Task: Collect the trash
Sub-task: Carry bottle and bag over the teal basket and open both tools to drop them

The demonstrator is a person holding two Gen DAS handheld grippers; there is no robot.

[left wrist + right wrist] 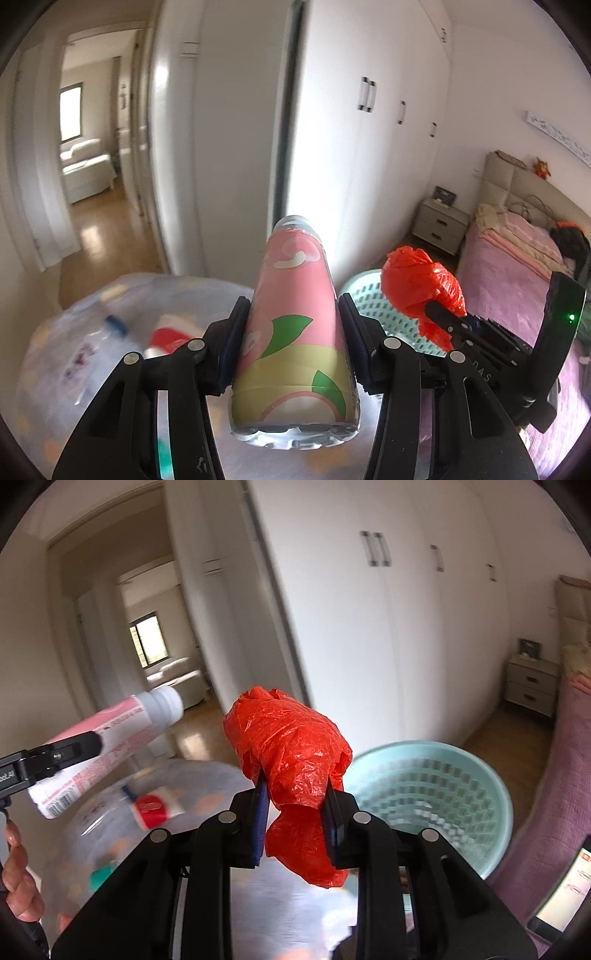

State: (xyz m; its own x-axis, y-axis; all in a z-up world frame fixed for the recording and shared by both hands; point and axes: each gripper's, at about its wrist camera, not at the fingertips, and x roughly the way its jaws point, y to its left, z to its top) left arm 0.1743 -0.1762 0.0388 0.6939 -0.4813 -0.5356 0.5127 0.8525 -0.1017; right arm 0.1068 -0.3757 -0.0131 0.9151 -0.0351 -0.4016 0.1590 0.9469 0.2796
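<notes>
Bottle sits pinched across its belly in the left gripper, cap toward twelve: light, stiff, slick label. Right gripper squeezes a red bag, soft and crinkly, basket at three o'clock. Clear sack below blurs; its contents are unreadable.

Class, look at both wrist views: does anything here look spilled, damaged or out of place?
Nothing looks spilled or broken. The left gripper holds a pink bottle and the right gripper a crumpled red plastic bag. Below them sit a clear bag of trash and an empty-looking teal basket.
</notes>
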